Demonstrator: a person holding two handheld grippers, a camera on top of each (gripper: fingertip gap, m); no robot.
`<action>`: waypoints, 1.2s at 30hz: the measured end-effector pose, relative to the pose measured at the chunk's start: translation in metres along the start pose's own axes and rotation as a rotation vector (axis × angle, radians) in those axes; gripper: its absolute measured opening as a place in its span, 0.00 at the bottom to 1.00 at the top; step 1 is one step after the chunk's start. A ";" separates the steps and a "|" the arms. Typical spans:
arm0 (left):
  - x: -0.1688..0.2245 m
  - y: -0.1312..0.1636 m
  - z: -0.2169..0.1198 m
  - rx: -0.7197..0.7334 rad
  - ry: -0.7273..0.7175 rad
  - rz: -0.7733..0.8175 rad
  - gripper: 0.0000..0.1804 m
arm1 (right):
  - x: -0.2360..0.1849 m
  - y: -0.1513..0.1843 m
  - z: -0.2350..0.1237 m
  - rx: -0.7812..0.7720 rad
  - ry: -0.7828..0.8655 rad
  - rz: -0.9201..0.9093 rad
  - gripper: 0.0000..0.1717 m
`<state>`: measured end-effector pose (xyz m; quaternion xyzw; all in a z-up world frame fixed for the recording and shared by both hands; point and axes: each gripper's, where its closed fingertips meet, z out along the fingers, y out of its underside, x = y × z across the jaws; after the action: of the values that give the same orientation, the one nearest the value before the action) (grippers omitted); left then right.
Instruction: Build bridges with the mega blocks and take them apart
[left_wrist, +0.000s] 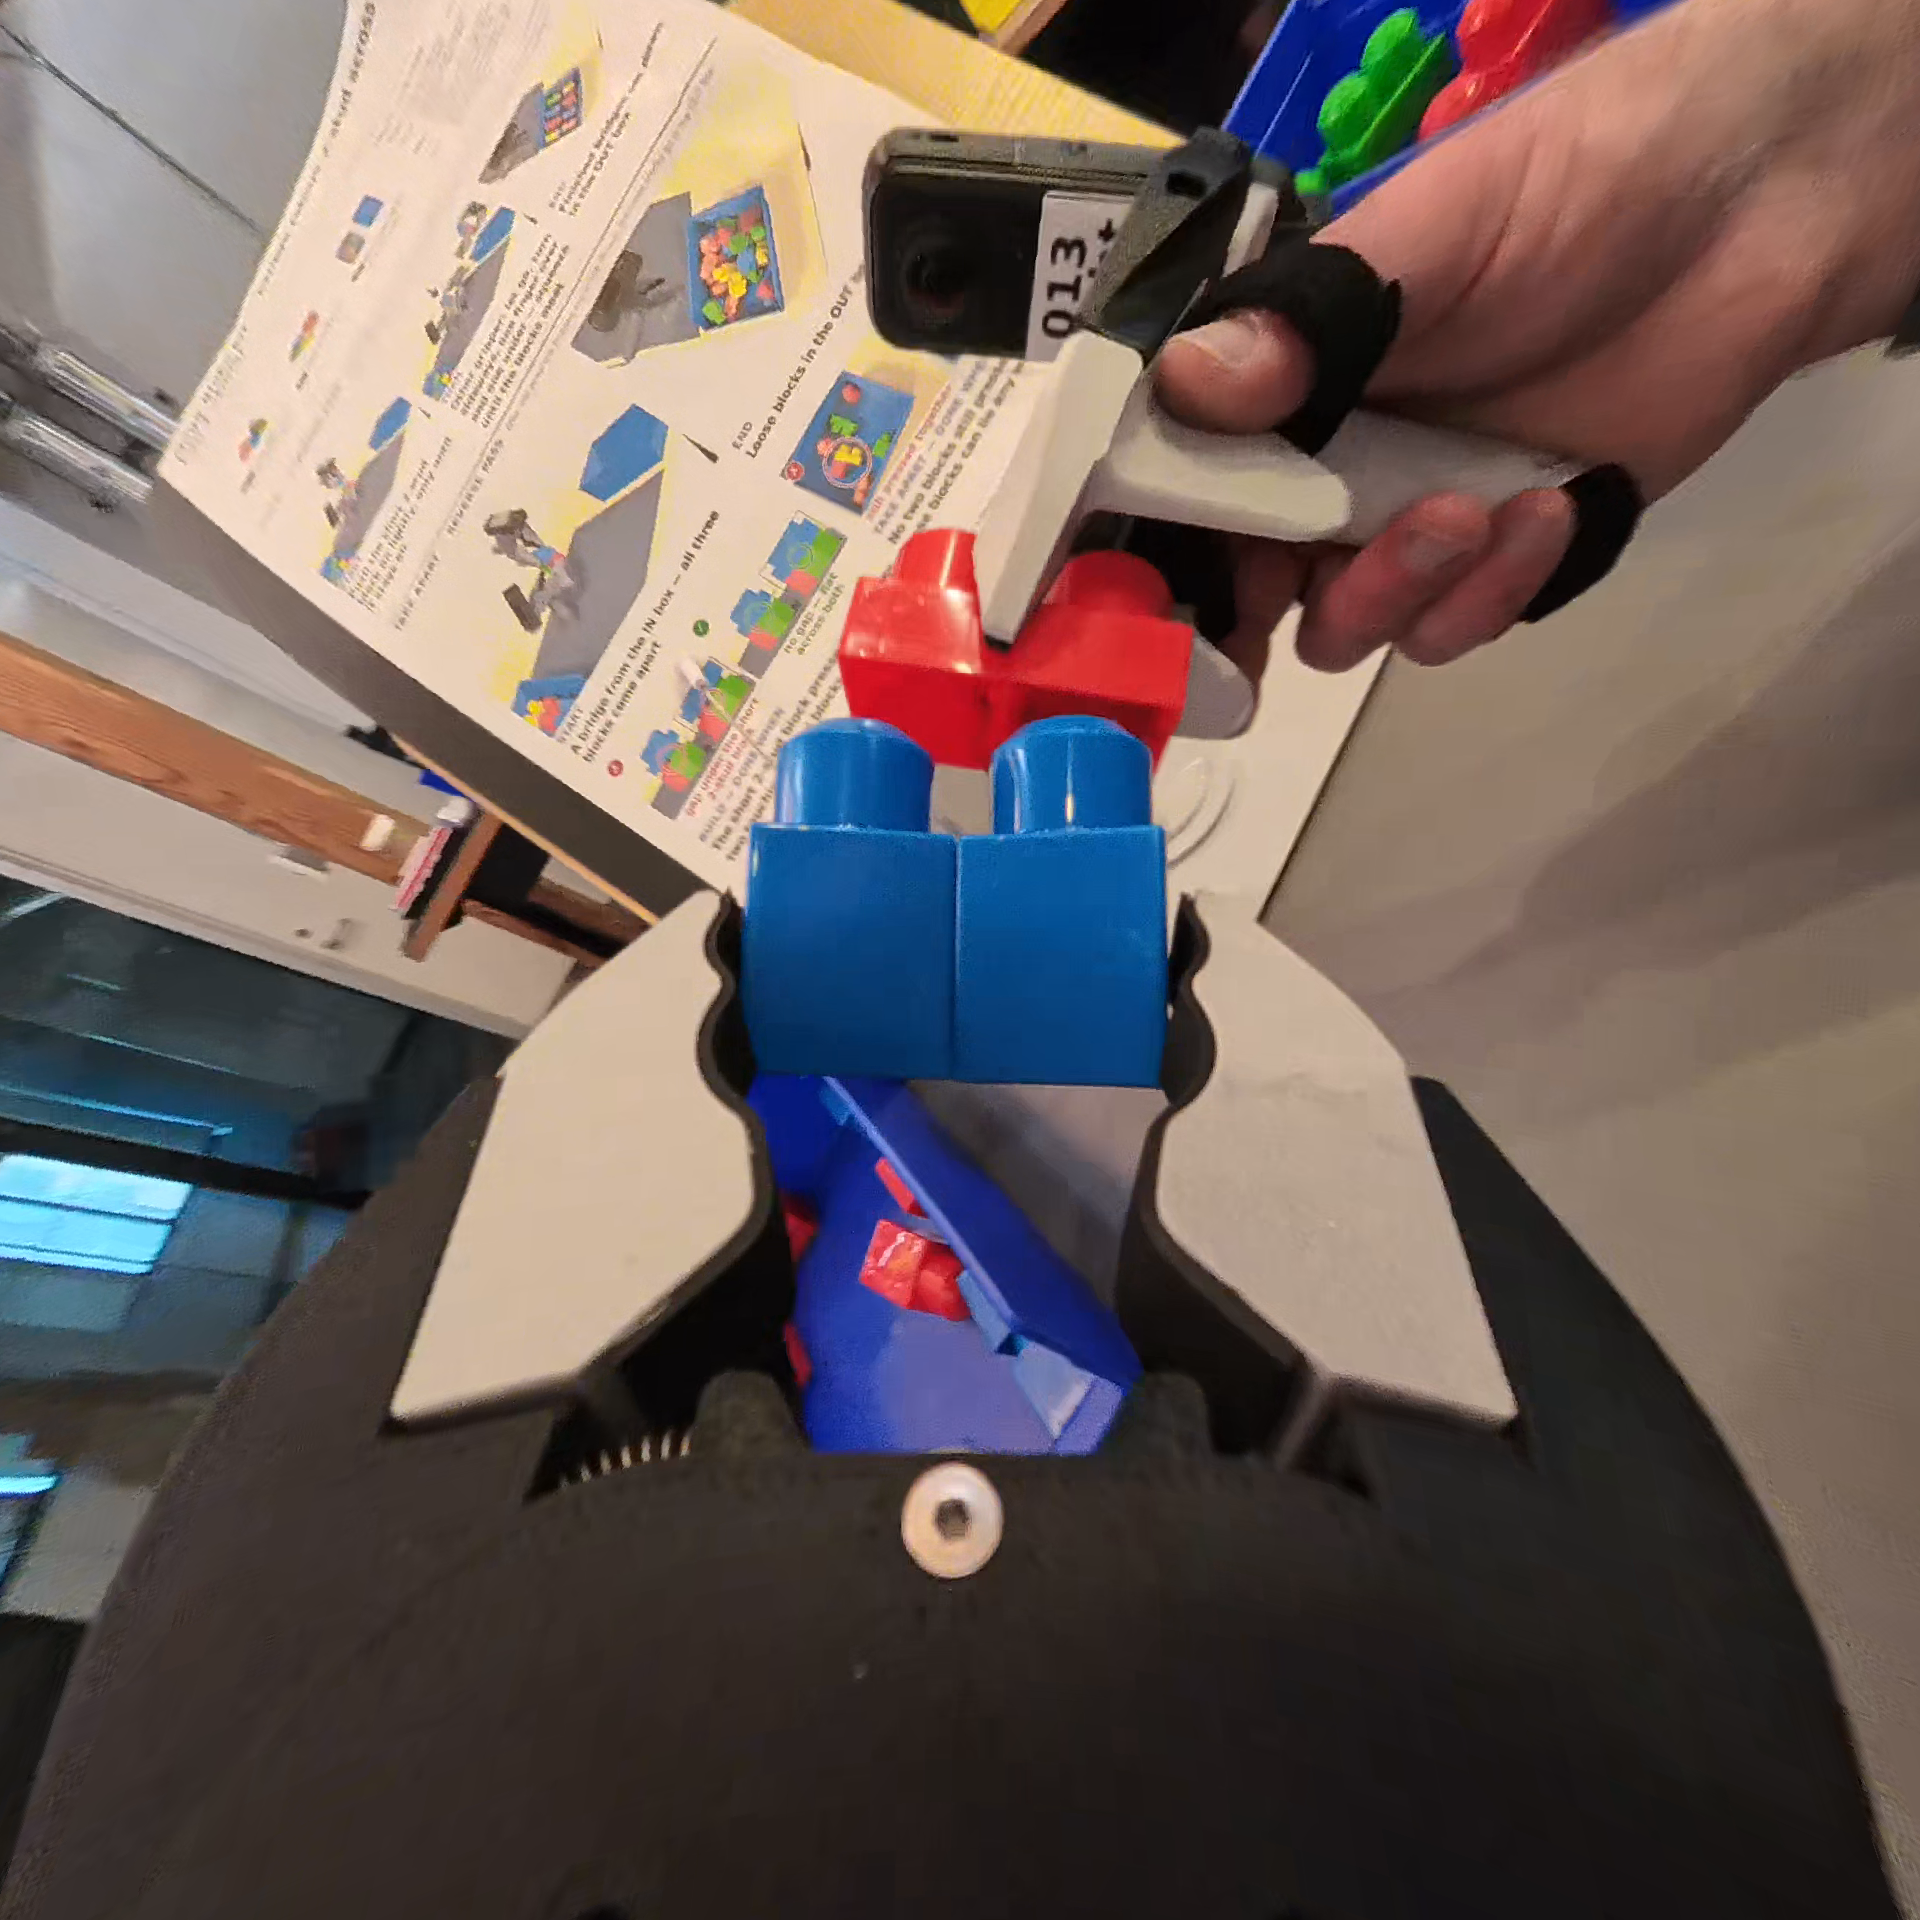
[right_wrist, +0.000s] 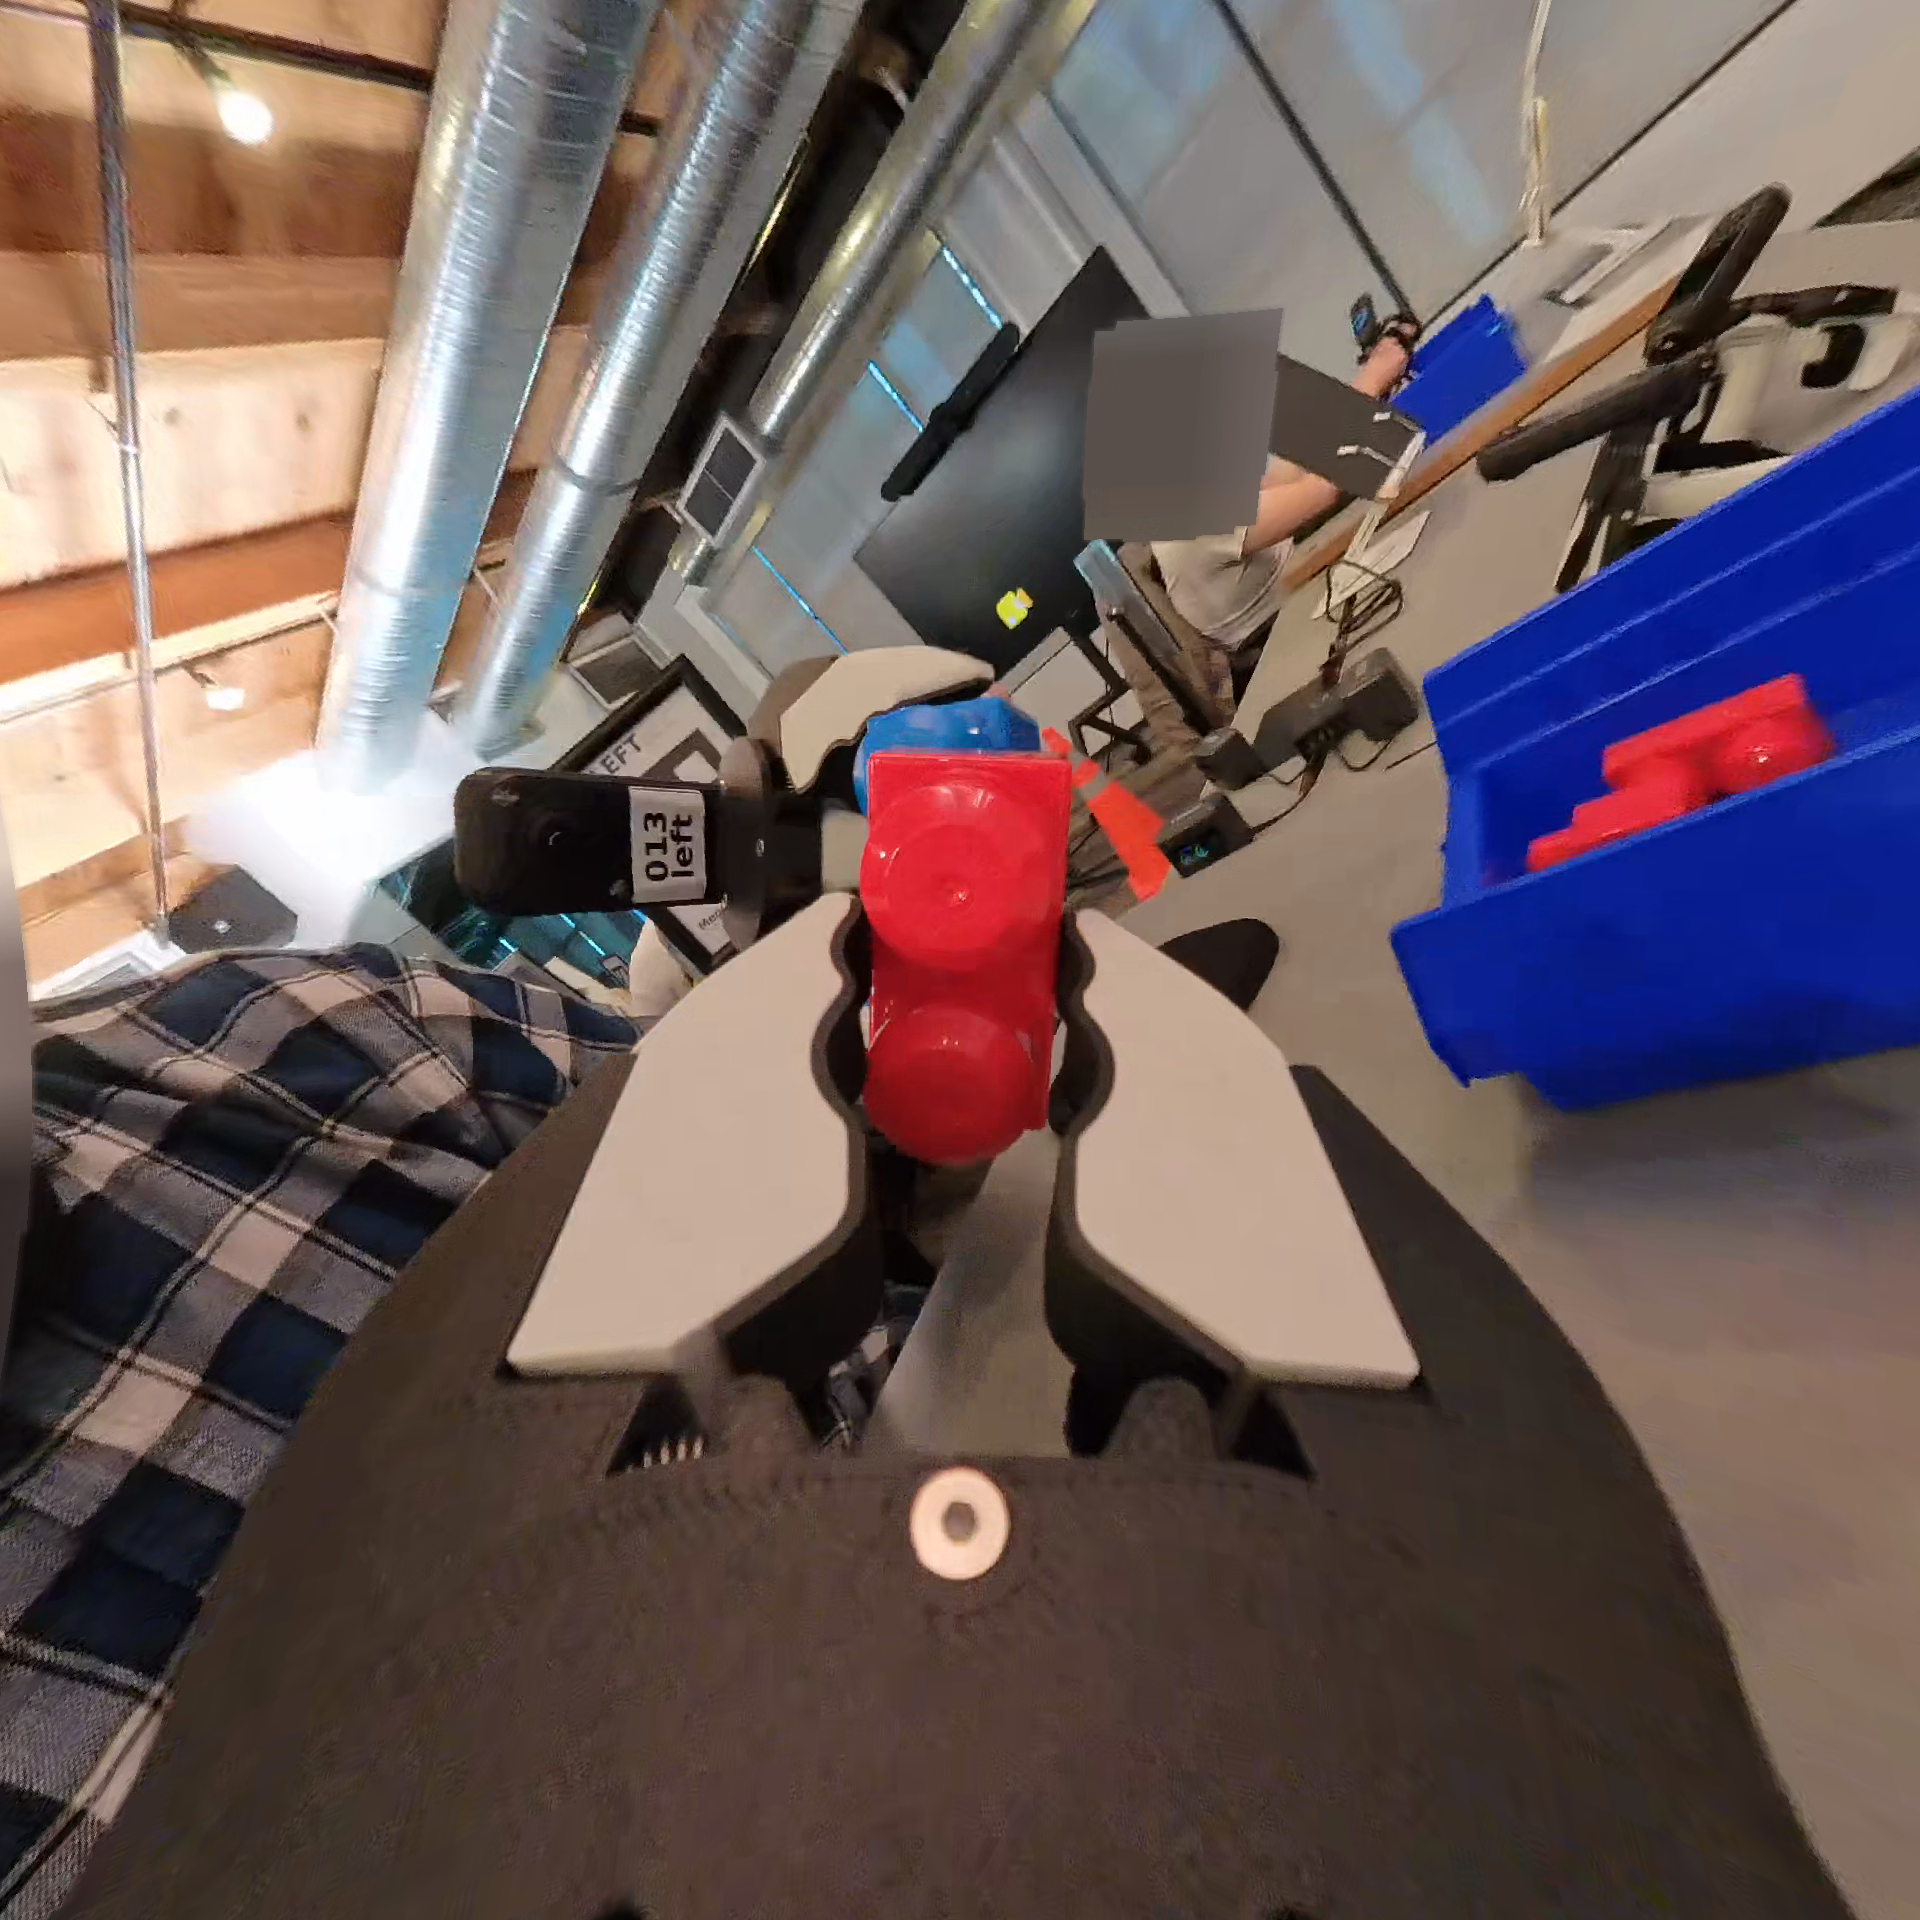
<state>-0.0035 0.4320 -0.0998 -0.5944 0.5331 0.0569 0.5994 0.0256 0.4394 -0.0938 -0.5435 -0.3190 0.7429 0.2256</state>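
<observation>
Gripping, left: the left gripper (left_wrist: 956, 987) is clamped on a blue block (left_wrist: 954, 966), both pads pressed against its sides, two studs pointing away from the camera.
Gripping, right: the right gripper (right_wrist: 961, 997) is clamped on a red block (right_wrist: 961, 935), studs facing the camera.
Blocks' relation: both are held in the air, the red block (left_wrist: 1013, 665) just beyond the blue studs; contact cannot be told.
Hand: a hand (left_wrist: 1579, 343) holds the right gripper.
Bin: a blue bin (right_wrist: 1662, 935) with more red blocks (right_wrist: 1704, 769) sits to the right.
Behind: an instruction sheet (left_wrist: 540, 395).
</observation>
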 end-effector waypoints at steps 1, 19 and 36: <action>-0.001 0.000 0.002 -0.022 -0.018 0.032 0.42 | -0.002 0.001 0.003 -0.005 -0.005 0.002 0.20; 0.023 -0.036 0.005 0.036 -0.001 0.376 0.11 | -0.022 -0.006 0.010 0.070 -0.055 -0.169 0.20; 0.050 0.015 0.026 0.042 0.066 0.083 0.19 | 0.026 0.036 0.012 -0.096 -0.012 -0.017 0.20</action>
<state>0.0216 0.4282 -0.1520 -0.5609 0.5778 0.0508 0.5908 0.0065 0.4297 -0.1340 -0.5466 -0.3600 0.7282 0.2035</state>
